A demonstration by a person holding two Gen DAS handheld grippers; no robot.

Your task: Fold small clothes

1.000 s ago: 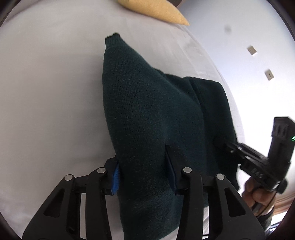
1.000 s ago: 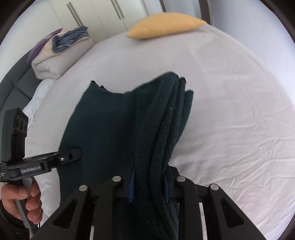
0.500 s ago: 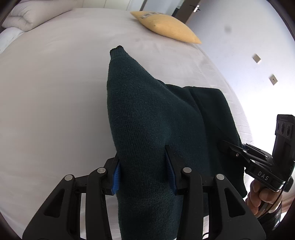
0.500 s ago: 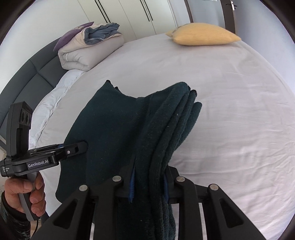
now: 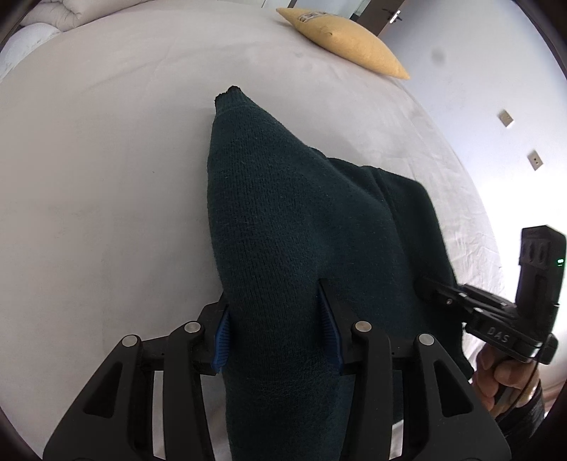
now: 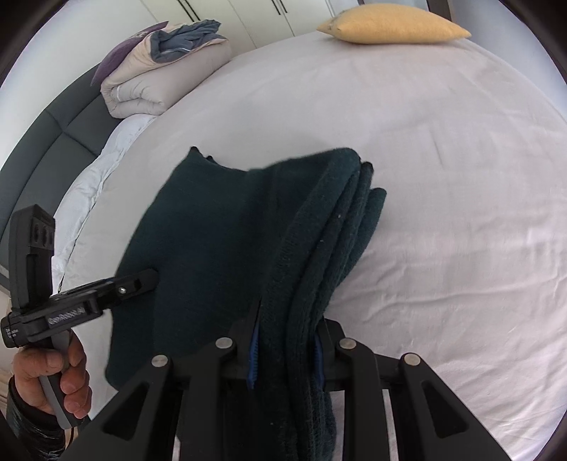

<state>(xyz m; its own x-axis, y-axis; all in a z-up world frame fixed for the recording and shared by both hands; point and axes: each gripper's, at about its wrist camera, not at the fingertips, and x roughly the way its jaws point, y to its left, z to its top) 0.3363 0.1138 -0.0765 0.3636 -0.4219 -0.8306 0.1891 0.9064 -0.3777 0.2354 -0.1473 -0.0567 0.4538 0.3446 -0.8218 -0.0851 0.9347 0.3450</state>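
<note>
A dark green knitted sweater (image 5: pixel 290 227) hangs between both grippers above the white bed sheet (image 5: pixel 106 177). My left gripper (image 5: pixel 276 333) is shut on one bunched side of it. My right gripper (image 6: pixel 285 358) is shut on several stacked layers of the sweater (image 6: pixel 319 248) at the other side. In the left wrist view the right gripper (image 5: pixel 475 312) shows at the right edge, held by a hand. In the right wrist view the left gripper (image 6: pixel 88 301) shows at the left, gripping the cloth's edge.
A yellow pillow (image 6: pixel 393 25) lies at the far end of the bed. A folded duvet with a blue-grey garment on it (image 6: pixel 159 74) sits at the far left by the dark headboard (image 6: pixel 42 142). White sheet (image 6: pixel 443 177) spreads to the right.
Both grippers have lifted with the sweater held between them. More of the far bed, the pillow and the duvet has come into view.
</note>
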